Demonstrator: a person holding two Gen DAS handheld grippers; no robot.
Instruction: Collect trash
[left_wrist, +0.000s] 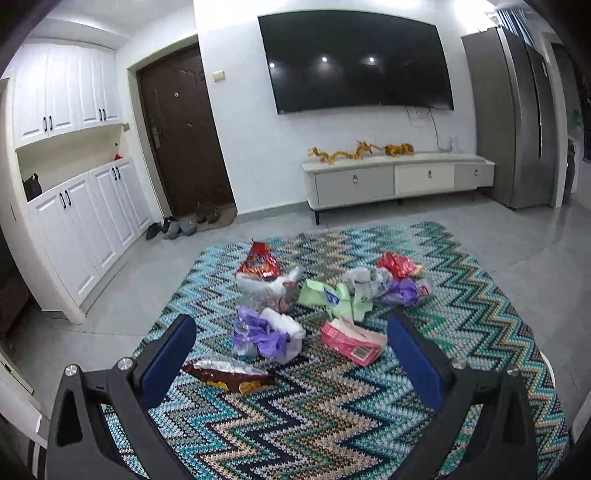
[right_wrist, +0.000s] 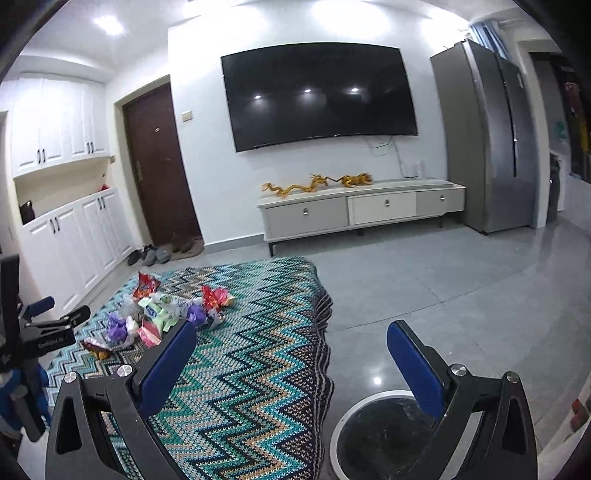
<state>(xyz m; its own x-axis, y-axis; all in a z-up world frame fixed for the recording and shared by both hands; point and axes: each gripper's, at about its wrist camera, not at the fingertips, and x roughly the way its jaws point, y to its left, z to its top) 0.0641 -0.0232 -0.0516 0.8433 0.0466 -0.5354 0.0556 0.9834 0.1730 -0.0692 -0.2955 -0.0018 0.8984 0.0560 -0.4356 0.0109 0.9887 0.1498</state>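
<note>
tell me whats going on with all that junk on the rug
A person is holding a pair of tongs in each hand, about to collect trash. Wrappers and crumpled plastic bags lie scattered on the zigzag rug, none picked up yet. The left tongs are open and empty, pointed at the pile. The right tongs are also open and empty, off to the side above a bin with a black liner on the floor.

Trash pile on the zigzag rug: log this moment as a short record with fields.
surface: zigzag rug on grey tiled floor
nearest item: brown snack wrapper
behind it: purple and white plastic bags, pink packet
middle: green paper wrapper
far side: red snack bag, red foil wrapper
bin: round bin with black liner, off the rug beside its edge
left gripper: open, empty
right gripper: open, empty
</note>
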